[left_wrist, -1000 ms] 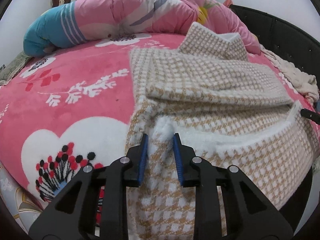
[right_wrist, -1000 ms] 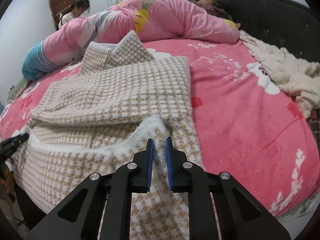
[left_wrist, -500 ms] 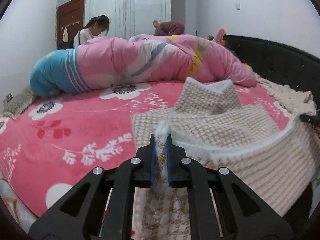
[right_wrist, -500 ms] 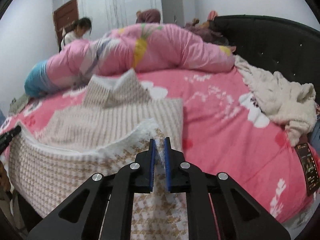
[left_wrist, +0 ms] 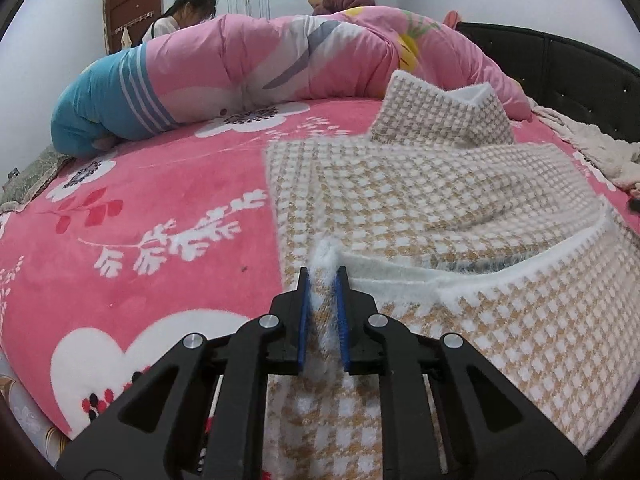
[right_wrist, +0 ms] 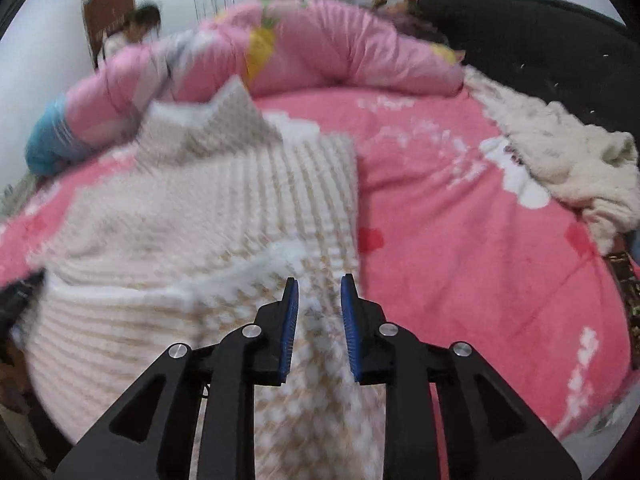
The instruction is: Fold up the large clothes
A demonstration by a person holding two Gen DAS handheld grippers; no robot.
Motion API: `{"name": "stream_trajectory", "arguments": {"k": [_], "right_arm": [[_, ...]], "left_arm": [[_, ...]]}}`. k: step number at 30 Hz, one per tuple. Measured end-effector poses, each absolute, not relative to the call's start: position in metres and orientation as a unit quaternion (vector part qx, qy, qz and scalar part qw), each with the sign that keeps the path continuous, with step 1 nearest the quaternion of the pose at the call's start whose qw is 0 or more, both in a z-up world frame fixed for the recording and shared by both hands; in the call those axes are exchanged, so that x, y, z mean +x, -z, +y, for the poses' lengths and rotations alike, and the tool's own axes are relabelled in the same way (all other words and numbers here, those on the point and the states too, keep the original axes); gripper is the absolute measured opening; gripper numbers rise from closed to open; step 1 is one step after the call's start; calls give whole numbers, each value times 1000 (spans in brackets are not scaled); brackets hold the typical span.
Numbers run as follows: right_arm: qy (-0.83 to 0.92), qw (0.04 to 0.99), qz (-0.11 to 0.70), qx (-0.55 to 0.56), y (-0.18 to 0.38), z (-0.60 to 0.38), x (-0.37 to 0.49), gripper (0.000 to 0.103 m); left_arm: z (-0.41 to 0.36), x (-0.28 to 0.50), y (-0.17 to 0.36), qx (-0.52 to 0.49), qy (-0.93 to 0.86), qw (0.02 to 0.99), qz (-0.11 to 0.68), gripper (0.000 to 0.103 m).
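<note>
Left hand-held gripper [left_wrist: 323, 276]: jaws opening, fluffy white hem of beige-and-white checked knitted garment [left_wrist: 432, 200] between blue pads. Garment lies on pink floral bed [left_wrist: 160, 216].

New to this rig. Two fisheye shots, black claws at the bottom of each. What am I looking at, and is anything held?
No robot: a person holds a two-finger gripper in each hand, with a camera on each looking forward along its fingers. One picture comes from each.

Both look across a bed with a pink floral blanket. On it lies a beige checked coat, partly folded, with a rolled pink quilt behind and a cream fleece on the far side.

The left gripper pinches the coat's fuzzy white edge, its jaws starting to open. The right gripper is opening; coat lies between its jaws, but that picture is blurred and the pads look clear of it.
</note>
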State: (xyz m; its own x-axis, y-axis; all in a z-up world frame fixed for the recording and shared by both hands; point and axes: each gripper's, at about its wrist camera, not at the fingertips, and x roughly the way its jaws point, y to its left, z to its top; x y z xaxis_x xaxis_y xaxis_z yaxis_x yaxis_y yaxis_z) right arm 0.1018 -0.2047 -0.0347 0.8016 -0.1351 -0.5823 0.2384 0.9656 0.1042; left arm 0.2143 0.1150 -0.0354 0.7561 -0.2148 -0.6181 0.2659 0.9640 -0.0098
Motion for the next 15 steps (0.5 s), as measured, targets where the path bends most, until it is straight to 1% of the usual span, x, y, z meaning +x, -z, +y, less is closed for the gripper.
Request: {"name": "stream_trajectory", "arguments": {"k": [1,3,4,7,9,10,13,15], "right_arm": [[77,951,288,88,27,-197,94,23],[38,956,278,85,21,-179,89,30],[5,955,284,82,25,-164,93,31],[-23,938,342,47,59,-129,123,34],[-11,918,396,31,97,-119,146,37],[-7,922,386,40,107,-120,146,37],[-5,920,386,65,95,-125,140,37],[-3,916,392,78,86,-126,138,37]], "left_arm": [[114,214,36,39,128,936,325,14],[115,215,36,34,131,936,325,14],[115,215,37,31,131,936,326,14],[121,218,35,8,141,932,334,16],[128,216,30,-6,133,932,337,31],[133,213,26,-12,129,934,333,33],[143,191,4,-24,141,943,302,33],[137,174,-9,-27,185,939,288,33]]}}
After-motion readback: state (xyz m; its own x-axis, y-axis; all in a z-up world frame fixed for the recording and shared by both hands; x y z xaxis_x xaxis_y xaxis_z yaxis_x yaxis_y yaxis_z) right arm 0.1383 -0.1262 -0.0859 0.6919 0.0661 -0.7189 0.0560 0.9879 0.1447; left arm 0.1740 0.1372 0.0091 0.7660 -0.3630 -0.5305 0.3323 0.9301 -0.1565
